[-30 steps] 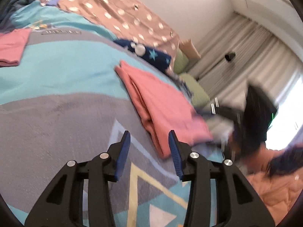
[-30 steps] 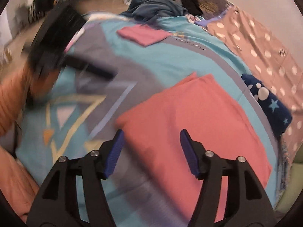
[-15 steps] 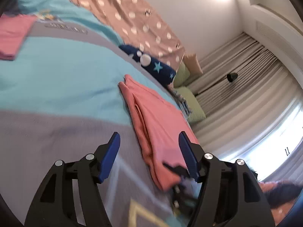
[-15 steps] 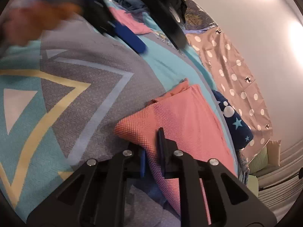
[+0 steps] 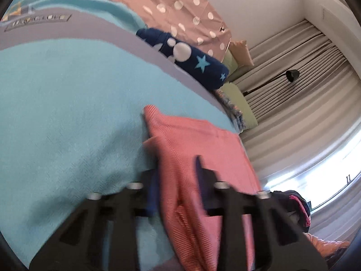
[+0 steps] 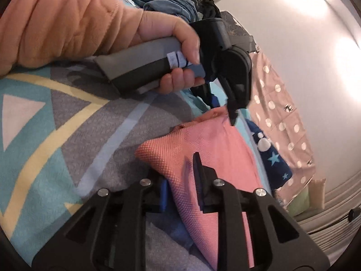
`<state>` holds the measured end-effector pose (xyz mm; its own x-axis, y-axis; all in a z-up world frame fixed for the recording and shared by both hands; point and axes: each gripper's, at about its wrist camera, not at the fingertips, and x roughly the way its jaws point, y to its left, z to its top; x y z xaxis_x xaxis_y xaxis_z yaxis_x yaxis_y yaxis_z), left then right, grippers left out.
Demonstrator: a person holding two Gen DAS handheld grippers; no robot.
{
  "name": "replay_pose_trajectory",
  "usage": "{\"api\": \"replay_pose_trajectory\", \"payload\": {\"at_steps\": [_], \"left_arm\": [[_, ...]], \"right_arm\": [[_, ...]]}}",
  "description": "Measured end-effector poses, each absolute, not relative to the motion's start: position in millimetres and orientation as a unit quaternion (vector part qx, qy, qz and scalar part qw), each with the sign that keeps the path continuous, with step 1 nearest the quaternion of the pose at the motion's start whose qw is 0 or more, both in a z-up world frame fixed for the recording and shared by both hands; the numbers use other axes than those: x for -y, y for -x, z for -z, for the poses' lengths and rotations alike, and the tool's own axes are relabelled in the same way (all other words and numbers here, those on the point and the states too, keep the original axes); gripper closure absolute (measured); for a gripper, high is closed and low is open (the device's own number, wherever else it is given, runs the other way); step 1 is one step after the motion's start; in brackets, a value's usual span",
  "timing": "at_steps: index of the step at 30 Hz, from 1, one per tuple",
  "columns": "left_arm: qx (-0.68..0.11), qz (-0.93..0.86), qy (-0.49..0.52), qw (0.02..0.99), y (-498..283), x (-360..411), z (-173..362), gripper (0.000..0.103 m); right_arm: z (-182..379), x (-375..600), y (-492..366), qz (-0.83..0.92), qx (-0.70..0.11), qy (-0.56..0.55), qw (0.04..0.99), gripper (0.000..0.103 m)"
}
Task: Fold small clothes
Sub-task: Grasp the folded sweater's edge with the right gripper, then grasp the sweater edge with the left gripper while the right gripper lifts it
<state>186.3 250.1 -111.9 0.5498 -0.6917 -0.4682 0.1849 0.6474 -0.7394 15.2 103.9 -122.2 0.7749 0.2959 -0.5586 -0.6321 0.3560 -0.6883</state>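
Now both grippers have a bite on the same pink garment (image 6: 216, 144), so the step in hand looks like lifting one edge to fold it over. To do that well, I would raise both corners together and level, keep the edge taut between them, and carry it across to meet the opposite edge squarely before letting go.

At the bottom centre of the right wrist view the right gripper (image 6: 180, 180) is clamped on the near corner of the cloth, which bunches between its jaws. The left gripper (image 5: 176, 178), bottom centre of its own view, has just been closing; the fabric runs up between its jaws and seems pinched, though that picture is blurred. From the right wrist view it comes in at upper centre, held by a hand (image 6: 178, 52) in an orange quilted sleeve (image 6: 58, 20).

The garment is a coral-pink textured knit, already doubled into a rough rectangle, lying on a turquoise-and-grey patterned blanket (image 6: 45, 135) just beside a navy star-print cloth (image 5: 191, 61).
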Motion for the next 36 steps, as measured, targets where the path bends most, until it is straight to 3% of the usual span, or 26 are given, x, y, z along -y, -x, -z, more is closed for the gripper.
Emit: {"api": "replay_pose_trajectory", "payload": {"at_steps": [1, 17, 27, 36], "left_arm": [[-0.395, 0.265, 0.331, 0.815, -187, -252, 116, 0.096], [-0.398, 0.227, 0.312, 0.832, -187, -248, 106, 0.097], [-0.416, 0.210, 0.302, 0.832, -201, -232, 72, 0.097], [-0.423, 0.189, 0.321, 0.826, -210, -213, 58, 0.097]], "right_arm": [[121, -105, -20, -0.292, -0.185, 0.479, 0.807, 0.098], [96, -82, -19, -0.340, -0.207, 0.384, 0.833, 0.099], [54, -25, -53, -0.386, -0.245, 0.158, 0.875, 0.098], [38, 15, -69, -0.395, -0.268, 0.037, 0.878, 0.098]]}}
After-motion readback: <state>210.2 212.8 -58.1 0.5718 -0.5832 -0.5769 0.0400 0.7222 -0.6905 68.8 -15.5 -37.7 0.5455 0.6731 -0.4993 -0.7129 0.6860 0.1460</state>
